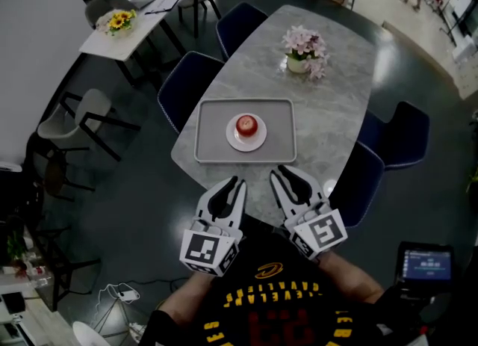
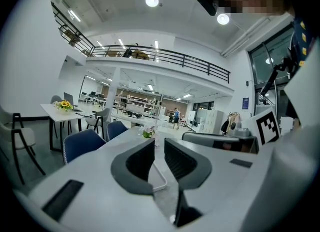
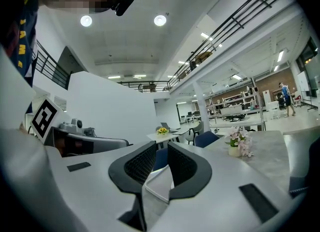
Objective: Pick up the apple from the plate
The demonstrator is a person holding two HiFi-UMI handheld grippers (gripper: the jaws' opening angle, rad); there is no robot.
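Well, one apple (image 1: 246,124), one plate (image 1: 233,141) — left claw (image 1: 237,181), right claw (image 1: 276,172), both apart (empty).

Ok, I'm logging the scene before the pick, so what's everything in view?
apple: one, red, on the plate
plate: one, white, middle of tray
tray: one, grey, table's near end
table: one, grey marble, centre
potted flowers: one, pink, table's far end
chairs: four, dark blue, around the table
side table: one, white, far left, bearing yellow flowers
left claw: one, white, empty, slightly open, near table edge
right claw: one, white, empty, slightly open, beside it
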